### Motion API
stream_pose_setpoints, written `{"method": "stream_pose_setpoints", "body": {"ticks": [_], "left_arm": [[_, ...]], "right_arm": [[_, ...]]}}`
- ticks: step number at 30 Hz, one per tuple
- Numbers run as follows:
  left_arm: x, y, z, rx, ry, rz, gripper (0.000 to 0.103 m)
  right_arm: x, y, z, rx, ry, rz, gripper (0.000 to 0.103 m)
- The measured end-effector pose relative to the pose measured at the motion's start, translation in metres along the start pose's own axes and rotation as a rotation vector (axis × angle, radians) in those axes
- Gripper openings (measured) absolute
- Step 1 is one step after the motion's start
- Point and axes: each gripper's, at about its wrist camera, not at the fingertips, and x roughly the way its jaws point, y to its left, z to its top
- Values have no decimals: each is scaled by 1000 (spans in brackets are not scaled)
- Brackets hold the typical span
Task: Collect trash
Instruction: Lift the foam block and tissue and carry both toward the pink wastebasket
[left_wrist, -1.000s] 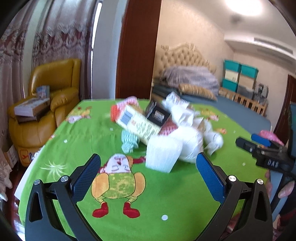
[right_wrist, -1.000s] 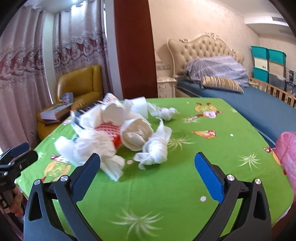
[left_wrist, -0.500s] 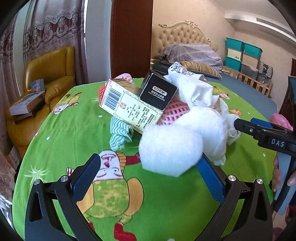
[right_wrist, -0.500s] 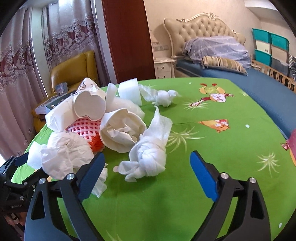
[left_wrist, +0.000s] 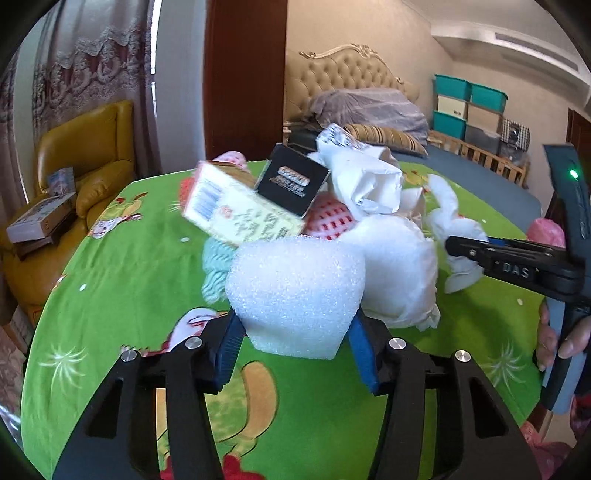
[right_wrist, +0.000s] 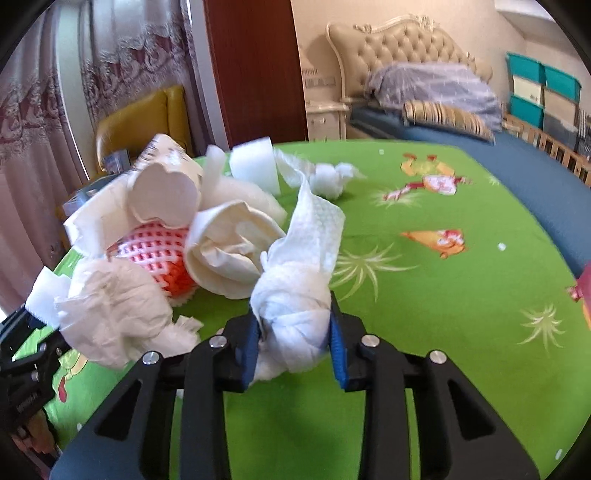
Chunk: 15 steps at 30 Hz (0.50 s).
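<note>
The left gripper (left_wrist: 293, 341) has just closed its jaws on the white foam block (left_wrist: 295, 295) at the near edge of the trash pile (left_wrist: 314, 214), and the right gripper (right_wrist: 293, 338) has just closed on a knotted paper towel (right_wrist: 295, 310) at the pile's four o'clock. Both pieces still sit on the green tablecloth (right_wrist: 443, 314), not yet lifted. Judging by this, collection is barely begun: boxes, tissues and netting remain heaped at twelve o'clock, and no bin is visible.

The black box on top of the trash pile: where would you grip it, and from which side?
Grip the black box across its narrow thickness at the upper corner, coming from above. It lies tilted on the cream carton, with crumpled paper crowding its right side, so only the top is free. Both grippers are already occupied.
</note>
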Motion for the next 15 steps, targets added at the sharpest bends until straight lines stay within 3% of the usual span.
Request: {"method": "stream_pose_setpoints", "body": {"ticks": [8, 15], "left_arm": [[-47, 19, -2, -41, -98, 22, 49], [-87, 11, 7, -11, -222, 12, 49]], "right_arm": [[-48, 12, -13, -29, -113, 48, 31], [-84, 26, -17, -66, -183, 60, 31]]}}
